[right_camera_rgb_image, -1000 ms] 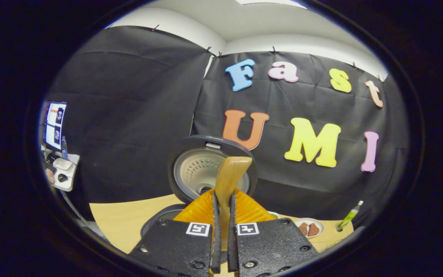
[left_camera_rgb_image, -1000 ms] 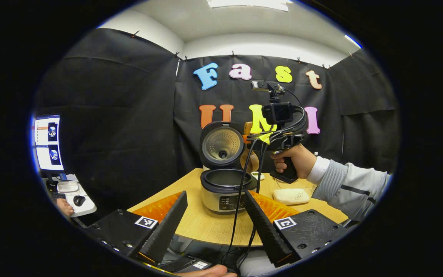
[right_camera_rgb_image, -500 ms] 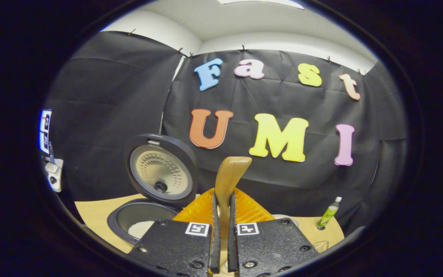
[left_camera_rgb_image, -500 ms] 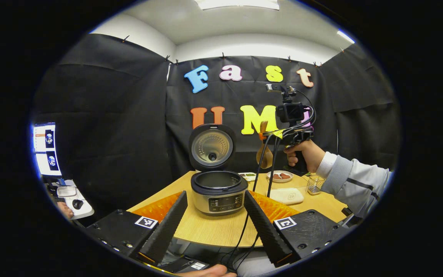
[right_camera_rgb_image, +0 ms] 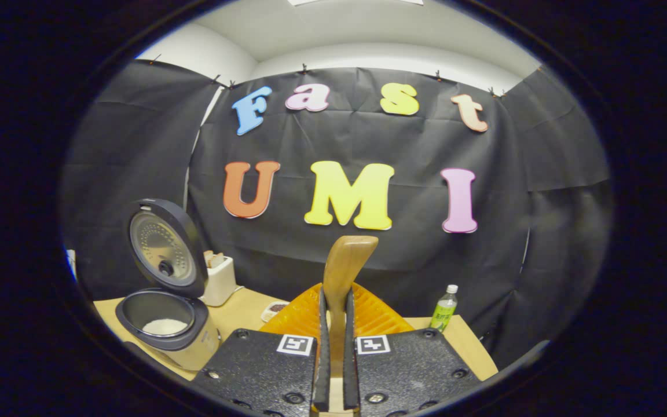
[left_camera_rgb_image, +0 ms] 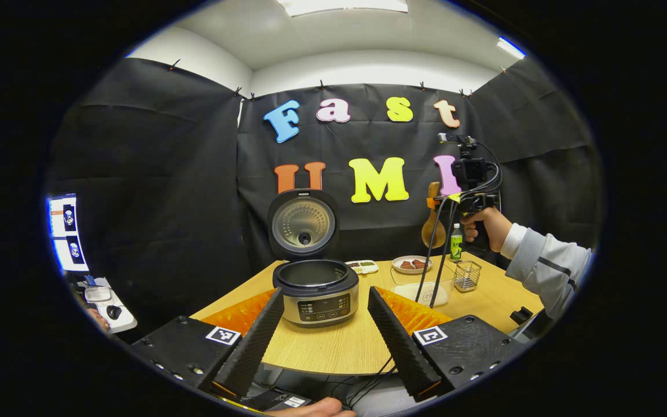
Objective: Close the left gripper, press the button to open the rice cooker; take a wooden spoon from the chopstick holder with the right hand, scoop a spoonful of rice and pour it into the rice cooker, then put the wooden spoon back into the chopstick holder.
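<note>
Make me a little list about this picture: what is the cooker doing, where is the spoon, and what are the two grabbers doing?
rice cooker: lid up, white rice in the pot
wooden spoon: clamped in the right gripper, in the air, right of the cooker
right gripper: shut on the spoon handle
left gripper: open, holding nothing, facing the cooker
chopstick holder: on the table below the spoon
green bottle: standing on the table

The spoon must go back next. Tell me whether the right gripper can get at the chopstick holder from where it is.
Probably yes. The right gripper, shut on the wooden spoon, hangs above the wire chopstick holder, whose top is open. Only the green bottle stands close by.
</note>
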`<state>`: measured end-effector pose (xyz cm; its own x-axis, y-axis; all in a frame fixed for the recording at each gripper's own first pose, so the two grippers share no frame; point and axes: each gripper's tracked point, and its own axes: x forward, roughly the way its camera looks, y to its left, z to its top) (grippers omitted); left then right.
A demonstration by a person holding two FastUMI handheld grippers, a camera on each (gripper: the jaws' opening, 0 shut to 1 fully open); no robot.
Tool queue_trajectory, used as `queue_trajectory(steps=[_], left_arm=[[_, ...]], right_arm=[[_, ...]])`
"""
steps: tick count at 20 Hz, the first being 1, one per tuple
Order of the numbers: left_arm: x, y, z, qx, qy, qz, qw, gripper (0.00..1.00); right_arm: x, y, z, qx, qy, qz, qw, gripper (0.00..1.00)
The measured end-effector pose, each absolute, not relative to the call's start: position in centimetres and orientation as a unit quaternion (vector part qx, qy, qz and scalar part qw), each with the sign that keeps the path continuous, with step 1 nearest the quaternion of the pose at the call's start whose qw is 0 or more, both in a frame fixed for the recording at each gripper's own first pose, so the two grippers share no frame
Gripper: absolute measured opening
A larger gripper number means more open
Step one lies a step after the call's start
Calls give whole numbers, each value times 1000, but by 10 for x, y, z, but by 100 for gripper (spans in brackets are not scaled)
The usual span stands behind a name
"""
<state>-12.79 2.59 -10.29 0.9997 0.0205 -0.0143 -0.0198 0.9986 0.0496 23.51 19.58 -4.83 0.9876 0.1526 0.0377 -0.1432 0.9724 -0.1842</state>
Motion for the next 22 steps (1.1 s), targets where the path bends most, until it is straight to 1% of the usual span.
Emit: queue_trajectory(steps=[6,9,12,15,19,22], left_arm=[[-131,9,-82,19,-14,-3,1000,94],[-130,6,-75,20,-26,5,999,93],[-130,-6,-67,-1,-30,-11,999,93],[-131,-7,-61,-8,-31,-13,999,93],[-127,-8,-62,3,-27,-5,1000,93],[-122,-11,-63,5,-26,-4,1000,93]], right_arm=[[251,117,-88,-62,5,28,998,14],[257,84,-100,-35,11,6,999,14],[260,63,-114,-27,15,0,1000,14],[262,46,-118,-12,14,-11,1000,14],[268,44,-137,12,36,2,999,16],[277,39,-148,29,49,1,998,19]])
